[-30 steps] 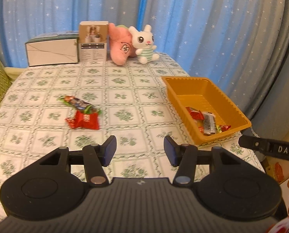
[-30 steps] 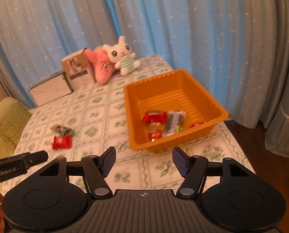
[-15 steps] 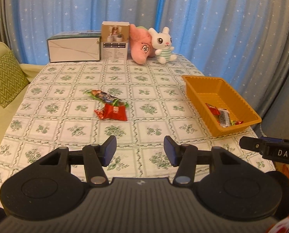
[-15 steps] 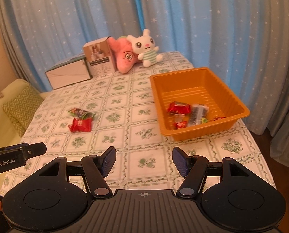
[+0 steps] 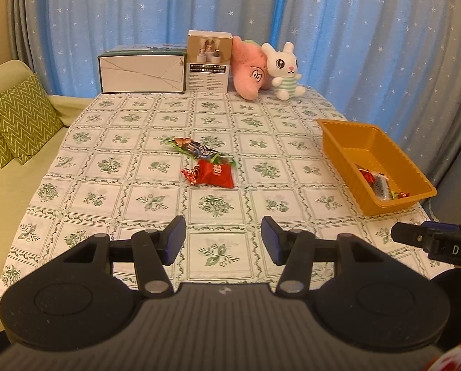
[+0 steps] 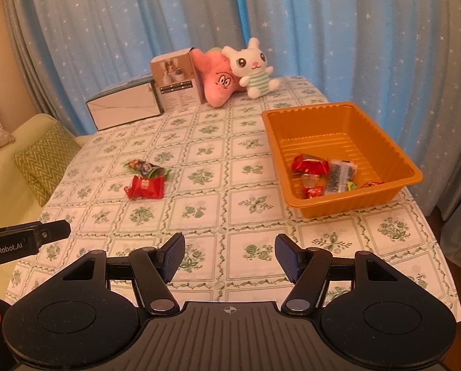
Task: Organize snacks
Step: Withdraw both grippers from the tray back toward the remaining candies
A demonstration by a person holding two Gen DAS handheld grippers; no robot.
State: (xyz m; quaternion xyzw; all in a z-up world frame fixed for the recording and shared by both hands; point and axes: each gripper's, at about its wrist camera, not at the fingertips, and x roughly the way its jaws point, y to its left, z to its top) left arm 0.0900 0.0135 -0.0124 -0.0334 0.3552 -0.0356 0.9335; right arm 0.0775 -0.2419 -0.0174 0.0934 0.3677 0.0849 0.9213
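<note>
Both my tongs stand wide and empty above the near edge of the table (image 5: pixel 100 167): left gripper (image 5: pixel 223 237), right gripper (image 6: pixel 230 256). Ahead of the left one lie two loose snacks, a red packet (image 5: pixel 213 173) touching a dark bar (image 5: pixel 196 150); the orange tray (image 6: pixel 369 130), ahead and right, holds several more. I judge the crinkly foil wrappers light, slippery and crushable, best pinched across the flat middle. The ribbed plastic tray looks stiff.

Blue star-dotted curtains (image 5: pixel 137 15), green zigzag cushion (image 5: pixel 17 117) on pale sofa (image 6: pixel 23 142), warm light.
</note>
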